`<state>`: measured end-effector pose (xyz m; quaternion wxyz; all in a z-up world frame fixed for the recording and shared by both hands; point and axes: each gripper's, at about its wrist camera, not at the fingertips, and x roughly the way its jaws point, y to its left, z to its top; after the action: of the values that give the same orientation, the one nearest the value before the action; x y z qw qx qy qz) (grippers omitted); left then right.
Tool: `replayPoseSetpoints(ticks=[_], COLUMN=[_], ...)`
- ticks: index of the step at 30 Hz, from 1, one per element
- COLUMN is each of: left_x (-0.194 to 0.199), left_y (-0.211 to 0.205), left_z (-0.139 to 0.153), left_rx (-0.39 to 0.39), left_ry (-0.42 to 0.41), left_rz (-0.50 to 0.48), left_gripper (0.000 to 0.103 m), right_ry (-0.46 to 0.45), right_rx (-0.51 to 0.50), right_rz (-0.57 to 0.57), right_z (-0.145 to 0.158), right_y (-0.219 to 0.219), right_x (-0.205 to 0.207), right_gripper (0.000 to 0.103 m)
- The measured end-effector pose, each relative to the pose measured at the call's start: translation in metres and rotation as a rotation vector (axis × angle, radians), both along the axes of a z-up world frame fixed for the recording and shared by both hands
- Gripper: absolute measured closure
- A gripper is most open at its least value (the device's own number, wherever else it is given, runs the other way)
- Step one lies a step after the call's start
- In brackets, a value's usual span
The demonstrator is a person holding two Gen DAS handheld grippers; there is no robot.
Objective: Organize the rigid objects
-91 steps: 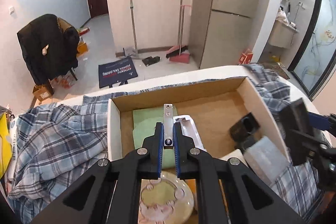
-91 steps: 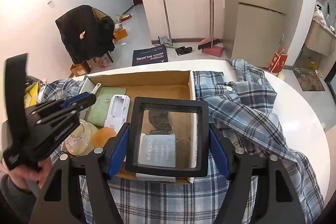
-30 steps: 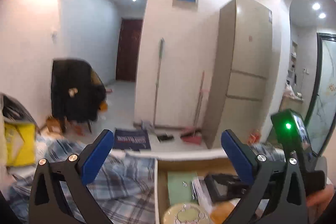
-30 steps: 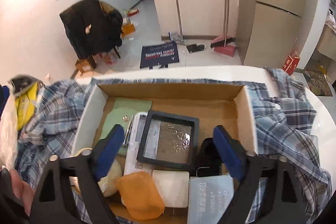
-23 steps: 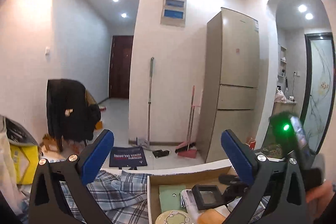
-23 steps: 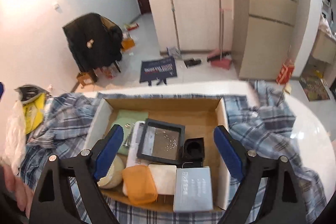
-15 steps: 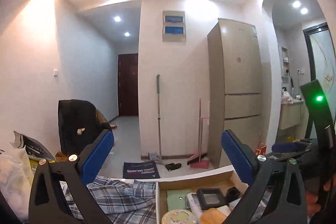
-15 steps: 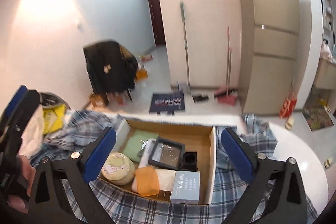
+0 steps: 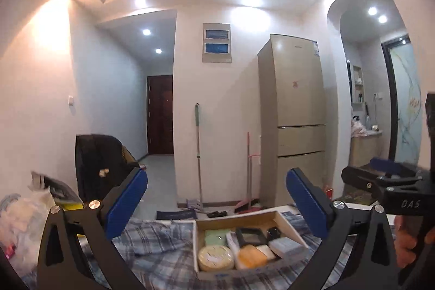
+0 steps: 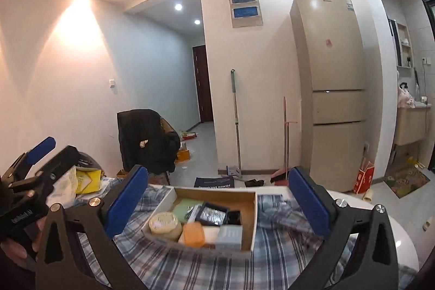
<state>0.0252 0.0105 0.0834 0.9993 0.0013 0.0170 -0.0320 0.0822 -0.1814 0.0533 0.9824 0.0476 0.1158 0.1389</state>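
- Rigid objects sit packed in an open cardboard box [image 10: 252, 211], which rests on a blue plaid cloth [image 10: 223, 265] spread over a white table [image 10: 402, 241].
- Inside, a round cream tin [image 10: 164, 224] fills the near left corner, with an orange case [image 10: 193, 234] and a grey-blue box [image 10: 229, 237] lined along the near wall beside it.
- Behind these a black-framed square [image 10: 213, 214] leans over a pale green pad [image 10: 185, 207], next to a small black cube [image 10: 234, 218]. Side by side like this, they use the floor space well.
- Right gripper [image 10: 218, 199] is released, nothing between its blue pads; its jaws have just been opening.
- Left gripper [image 9: 217, 203] is likewise spread wide and empty.
- Both grippers are held level and well back from the box, likely because sorting looks finished.
- Beyond the table stand a beige fridge [image 10: 329, 89] and a chair draped in a dark jacket [image 10: 146, 140].
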Motion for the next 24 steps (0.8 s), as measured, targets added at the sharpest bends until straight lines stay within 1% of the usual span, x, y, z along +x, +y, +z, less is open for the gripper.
replayPoseSetpoints(ticks=[3, 5, 7, 10, 12, 15, 18, 20, 24], left_x=[-0.013, -0.023, -0.029, -0.036, -0.038, -0.034, -0.035, -0.031, -0.029], left_y=[-0.003, -0.004, -0.005, -0.004, -0.005, -0.008, -0.008, -0.009, -0.008], left_z=[-0.009, -0.015, -0.022, -0.035, -0.045, -0.058, -0.073, -0.079, -0.084], left_rx=[0.007, 0.001, 0.005, -0.019, -0.03, -0.024, -0.024, -0.012, -0.018], left_ry=[0.019, 0.016, 0.014, 0.02, 0.025, 0.045, 0.034, 0.049, 0.054], left_rz=[0.021, 0.006, 0.011, -0.009, -0.018, -0.007, -0.004, -0.002, -0.004], left_gripper=[0.0, 0.0, 0.0, 0.0, 0.0, 0.0, 0.0, 0.0, 0.0], right_ry=[-0.009, -0.018, -0.023, -0.054, -0.092, -0.124, -0.162, -0.158, -0.131], right_rx=[-0.017, -0.005, 0.007, 0.018, 0.007, -0.026, -0.035, -0.044, -0.031], right_rz=[-0.011, -0.011, 0.011, 0.025, 0.013, -0.018, -0.067, -0.066, -0.052], right_z=[-0.011, -0.018, -0.025, -0.035, -0.044, -0.06, -0.077, -0.082, -0.087], right_y=[-0.005, -0.011, -0.017, -0.019, -0.016, -0.011, -0.009, -0.008, -0.011], right_x=[-0.01, -0.02, -0.029, -0.039, -0.047, -0.053, -0.064, -0.064, -0.059], right_gripper=[0.0, 0.0, 0.0, 0.0, 0.0, 0.0, 0.0, 0.0, 0.0])
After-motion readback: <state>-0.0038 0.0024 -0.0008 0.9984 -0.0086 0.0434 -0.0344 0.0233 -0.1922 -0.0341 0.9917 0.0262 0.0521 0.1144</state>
